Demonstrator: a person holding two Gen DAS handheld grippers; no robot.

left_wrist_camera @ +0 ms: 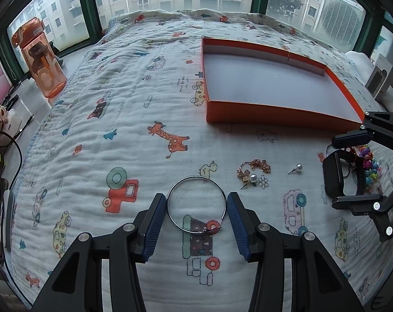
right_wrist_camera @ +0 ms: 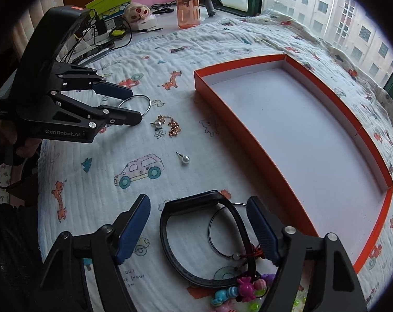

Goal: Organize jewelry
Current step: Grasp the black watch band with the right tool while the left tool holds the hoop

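Note:
A silver hoop lies on the cartoon-print bedspread. My left gripper has its blue pads against the hoop's two sides, shut on it; the right wrist view shows the left gripper over the same hoop. My right gripper is open, straddling a black wristband without pressing it. A thin black cord ring and a colourful bead bracelet lie by the band. Between the grippers rest a gold chain and two pearl studs. The orange tray sits behind, nothing in it.
An orange water bottle stands on the sill at the far left, with a plush toy, cables and chargers near it. A person's hand holds the left gripper. Windows ring the bed; a white box sits at the right.

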